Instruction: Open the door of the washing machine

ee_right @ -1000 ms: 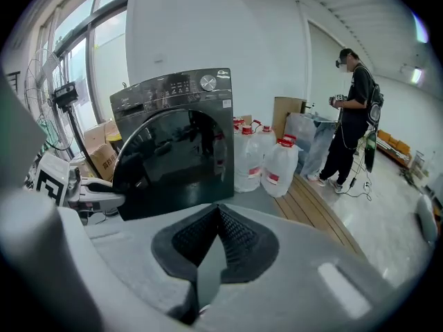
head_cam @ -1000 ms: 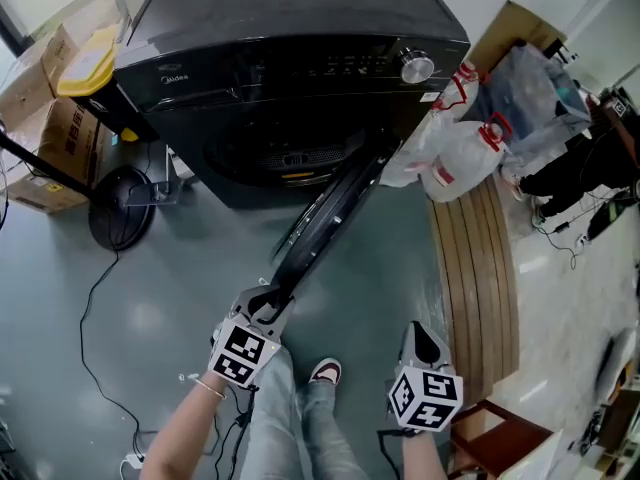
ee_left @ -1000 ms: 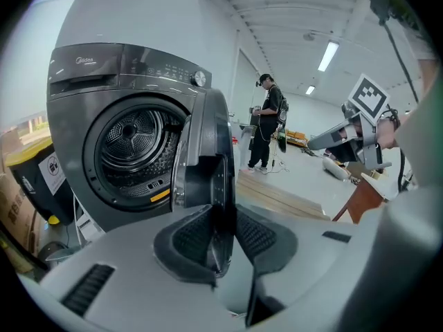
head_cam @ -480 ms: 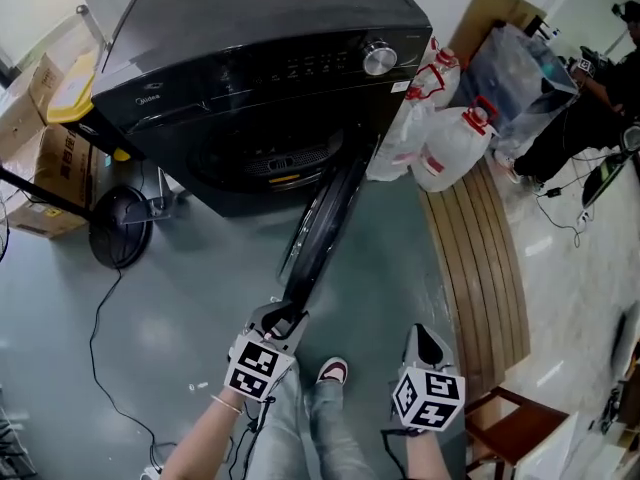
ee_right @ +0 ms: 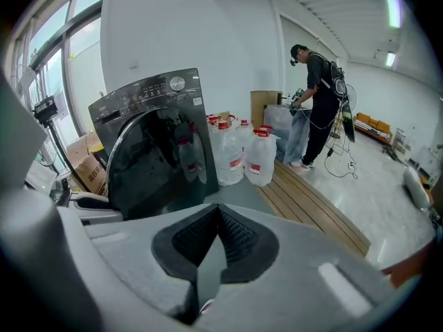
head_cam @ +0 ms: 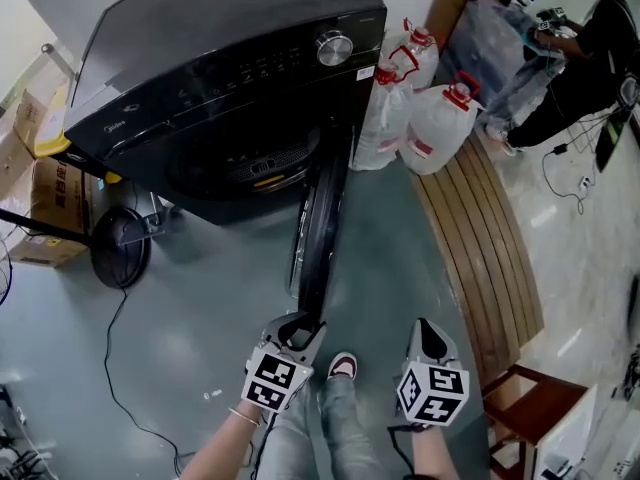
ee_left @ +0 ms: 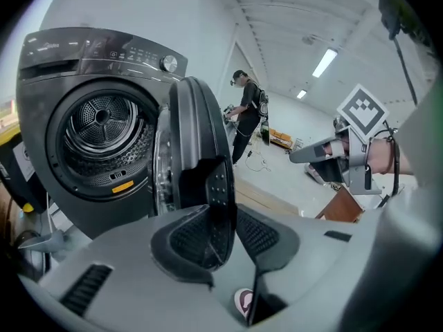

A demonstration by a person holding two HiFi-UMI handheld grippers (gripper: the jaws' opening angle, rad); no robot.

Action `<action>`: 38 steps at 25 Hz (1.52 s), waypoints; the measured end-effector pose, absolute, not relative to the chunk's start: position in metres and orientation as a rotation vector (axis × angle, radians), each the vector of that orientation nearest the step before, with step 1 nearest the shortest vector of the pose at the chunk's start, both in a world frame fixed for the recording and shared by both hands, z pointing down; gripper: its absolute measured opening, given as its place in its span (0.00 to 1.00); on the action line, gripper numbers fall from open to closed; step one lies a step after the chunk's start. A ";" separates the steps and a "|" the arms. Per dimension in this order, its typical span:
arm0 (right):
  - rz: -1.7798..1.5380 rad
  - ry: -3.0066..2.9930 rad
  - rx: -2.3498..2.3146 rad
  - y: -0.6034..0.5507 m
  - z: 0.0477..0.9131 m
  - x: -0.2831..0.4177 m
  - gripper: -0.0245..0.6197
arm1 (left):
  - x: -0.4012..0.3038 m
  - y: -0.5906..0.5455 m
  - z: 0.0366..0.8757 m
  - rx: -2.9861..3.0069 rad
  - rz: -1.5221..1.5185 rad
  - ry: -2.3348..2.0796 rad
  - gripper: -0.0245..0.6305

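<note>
The washing machine [head_cam: 215,78] is black. Its round door [head_cam: 318,218] stands swung far out from the front, edge-on to my head camera, with the free rim pointing toward me above the grey floor [head_cam: 180,338].

My left gripper [head_cam: 300,325] has that rim between its jaws. They have just been opening, and the pads look slack on the rim, though the wide-angle bend makes contact hard to judge. My right gripper [head_cam: 425,330] hangs off to the side with its pads together at the tips and nothing between them.

The left gripper view gives me what the head view cannot: the open steel drum [ee_left: 102,120] and the door's thick inner side. The right gripper view shows the outer side instead, dark glossy glass that mirrors the water jugs [ee_right: 242,158] beside the machine. A person [ee_right: 318,95] stands past the wooden boards [ee_right: 311,206].
</note>
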State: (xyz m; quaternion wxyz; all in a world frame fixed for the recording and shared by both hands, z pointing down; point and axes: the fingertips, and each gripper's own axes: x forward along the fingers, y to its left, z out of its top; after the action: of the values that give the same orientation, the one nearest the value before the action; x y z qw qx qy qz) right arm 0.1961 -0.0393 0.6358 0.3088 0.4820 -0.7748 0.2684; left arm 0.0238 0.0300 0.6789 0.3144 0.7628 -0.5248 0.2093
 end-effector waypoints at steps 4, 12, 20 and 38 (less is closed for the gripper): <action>0.731 -2.026 1.308 -0.039 0.639 0.211 0.05 | 0.042 0.025 0.677 2.016 0.539 -1.351 0.21; 0.780 -1.975 1.384 -0.040 0.646 0.247 0.05 | 0.083 0.013 0.678 2.040 0.536 -1.277 0.21; 0.831 -1.921 1.485 -0.045 0.650 0.286 0.05 | 0.116 -0.006 0.676 2.003 0.481 -1.295 0.21; 0.927 -1.747 1.731 -0.039 0.657 0.400 0.05 | 0.196 -0.068 0.674 2.012 0.475 -1.328 0.21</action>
State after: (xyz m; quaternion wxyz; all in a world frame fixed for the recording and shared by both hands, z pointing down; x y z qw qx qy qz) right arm 0.3997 -0.0386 0.6570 0.2541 0.6370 -0.6430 0.3411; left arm 0.1955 -0.0676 0.6737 0.3355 0.7713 -0.5093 0.1822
